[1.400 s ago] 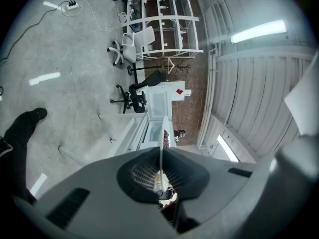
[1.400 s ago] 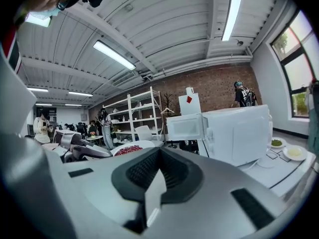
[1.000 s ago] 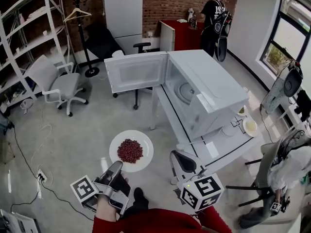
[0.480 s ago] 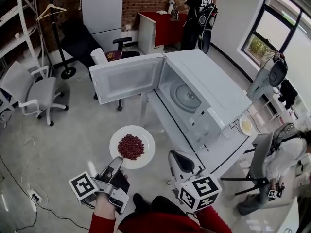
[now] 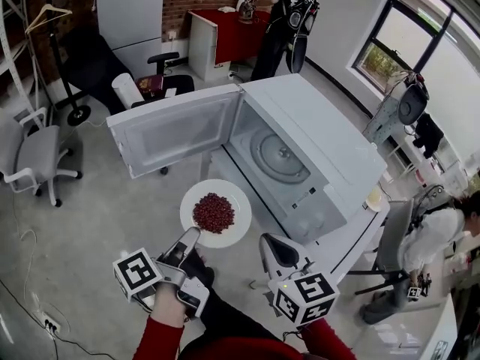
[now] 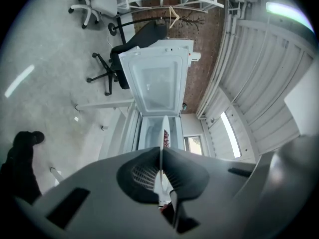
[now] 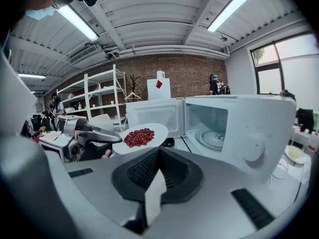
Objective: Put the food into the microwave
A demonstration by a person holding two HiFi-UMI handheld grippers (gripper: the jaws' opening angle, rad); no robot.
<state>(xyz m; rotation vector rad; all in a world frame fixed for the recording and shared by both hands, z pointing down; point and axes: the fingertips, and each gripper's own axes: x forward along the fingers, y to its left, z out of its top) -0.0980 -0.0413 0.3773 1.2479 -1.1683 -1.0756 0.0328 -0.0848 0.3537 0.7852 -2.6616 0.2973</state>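
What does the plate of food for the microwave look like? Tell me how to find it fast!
Find the big white microwave with its door swung open. Just in front of the opening a round white plate hangs in the air, pinched at its edge by the left gripper. It is the only plate heaped with small dark red bits.

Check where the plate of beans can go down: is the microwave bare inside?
Free: the turntable, nothing on it, bordered by the microwave walls; the door stands wide open. Tight: table strip beside the microwave, with a small dish.
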